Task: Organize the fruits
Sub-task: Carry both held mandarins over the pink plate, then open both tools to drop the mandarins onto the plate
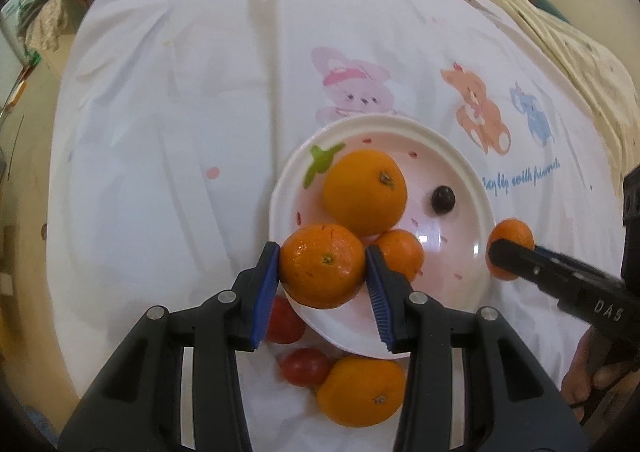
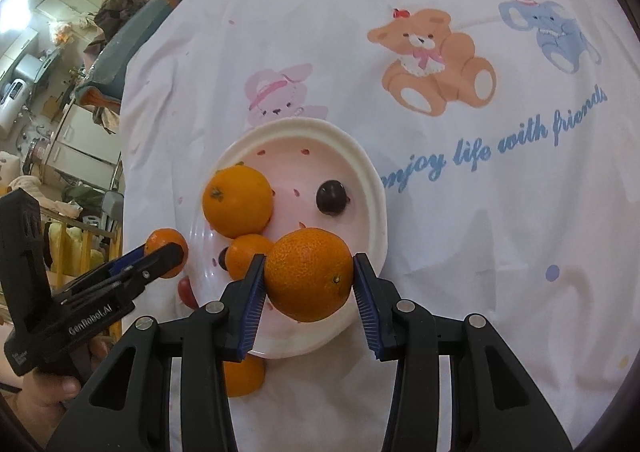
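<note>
A white plate point(image 1: 380, 123) with a pink strawberry print lies on the bedsheet. On it sit a large orange point(image 1: 364, 191), a smaller orange point(image 1: 400, 254) and a dark grape point(image 1: 443, 200). My left gripper point(image 1: 323, 252) is shut on a mandarin point(image 1: 322, 272) above the plate's near left rim. My right gripper point(image 2: 310, 260) is shut on another mandarin point(image 2: 308, 280) over the plate's point(image 2: 304, 125) near side. Each gripper shows in the other view: the right gripper point(image 1: 504, 252) at the plate's right edge, the left gripper point(image 2: 172, 252) at its left.
Two red tomatoes point(image 1: 284, 320) point(image 1: 306, 366) and one more orange point(image 1: 360, 392) lie on the sheet just in front of the plate, under my left gripper. The white cartoon-print sheet point(image 2: 480, 211) spreads wide to the right. Cluttered room furniture point(image 2: 60, 111) stands beyond the bed's left edge.
</note>
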A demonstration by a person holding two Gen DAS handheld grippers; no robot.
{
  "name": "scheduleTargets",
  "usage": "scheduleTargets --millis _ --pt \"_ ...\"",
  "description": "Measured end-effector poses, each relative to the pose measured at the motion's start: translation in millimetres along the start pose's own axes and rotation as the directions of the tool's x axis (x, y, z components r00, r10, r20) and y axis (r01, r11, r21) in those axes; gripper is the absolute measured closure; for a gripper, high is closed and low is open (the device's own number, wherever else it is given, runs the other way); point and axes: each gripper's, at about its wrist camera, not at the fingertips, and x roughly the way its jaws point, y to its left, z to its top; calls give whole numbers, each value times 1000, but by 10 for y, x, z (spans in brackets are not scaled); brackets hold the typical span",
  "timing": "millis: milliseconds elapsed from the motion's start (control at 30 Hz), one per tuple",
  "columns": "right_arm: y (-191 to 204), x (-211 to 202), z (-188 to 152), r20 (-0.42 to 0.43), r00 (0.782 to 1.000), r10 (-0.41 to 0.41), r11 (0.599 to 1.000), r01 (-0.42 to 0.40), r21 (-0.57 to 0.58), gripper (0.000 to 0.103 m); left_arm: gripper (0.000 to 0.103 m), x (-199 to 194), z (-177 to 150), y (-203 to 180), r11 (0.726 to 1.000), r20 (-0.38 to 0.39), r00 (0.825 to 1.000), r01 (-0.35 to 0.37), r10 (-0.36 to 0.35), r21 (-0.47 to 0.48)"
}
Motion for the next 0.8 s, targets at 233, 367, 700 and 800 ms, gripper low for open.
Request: scheduleTargets --millis 233,367,700,800 --pt "-32 63 4 -21 1000 -21 1000 21 8 58 64 23 -14 40 1000 -18 1000 -3 3 -10" --pt "-7 101 -5 -31 999 -36 999 36 -5 57 64 3 -8 85 1000 -8 1000 0 0 -26" --pt "51 154 -35 -45 997 -66 997 64 -43 56 63 54 -33 71 1000 -1 1000 -25 25 1" --pt "59 152 -32 -45 996 -72 996 69 -48 56 63 51 -37 78 1000 5 1000 -28 28 -1"
